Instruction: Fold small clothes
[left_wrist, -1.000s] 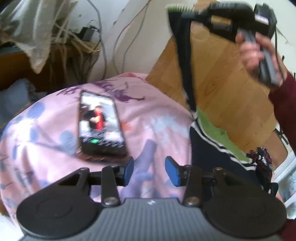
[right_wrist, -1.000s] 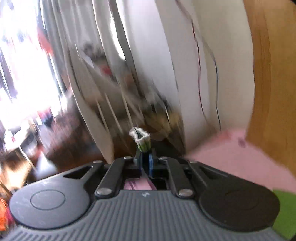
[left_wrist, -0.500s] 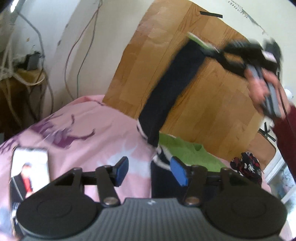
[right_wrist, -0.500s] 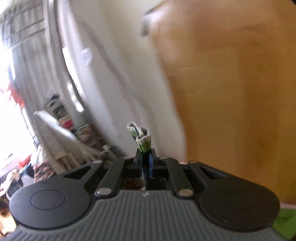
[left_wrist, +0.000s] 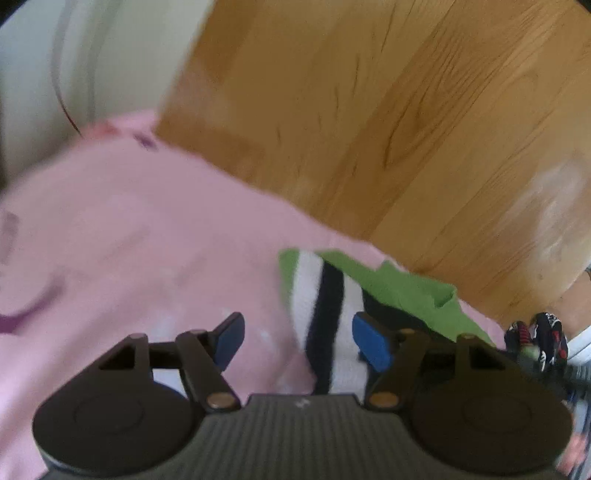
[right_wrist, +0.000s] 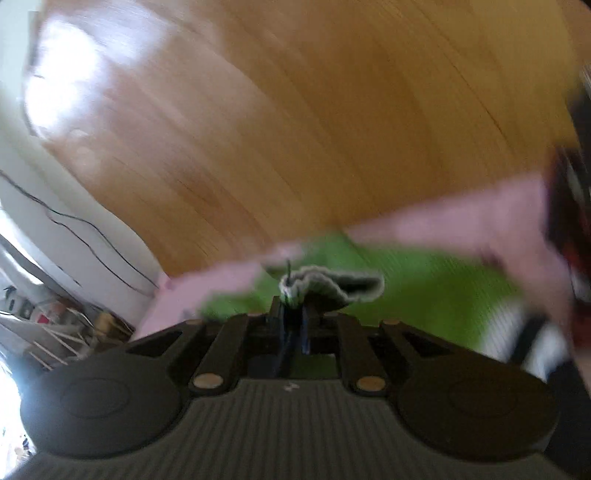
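Observation:
A sock with a green toe and white and black stripes (left_wrist: 325, 299) lies on the pink bedsheet (left_wrist: 129, 229). My left gripper (left_wrist: 297, 338) is open just above it, the striped part between the blue pads (left_wrist: 369, 341). My right gripper (right_wrist: 293, 325) is shut on the cuff of a second sock (right_wrist: 325, 286), low over the green part of the lying sock (right_wrist: 424, 280). Both views are blurred by motion.
A wooden headboard (left_wrist: 369, 110) rises behind the bed. A dark patterned cloth bundle (left_wrist: 535, 343) lies at the bed's right edge. A white wall with cables (right_wrist: 74, 229) and clutter on shelves (right_wrist: 55, 325) are to the left.
My right gripper has swung down from high in the air toward the bed with the sock. My left gripper has moved right, off the phone, over the striped sock, and has opened wider.

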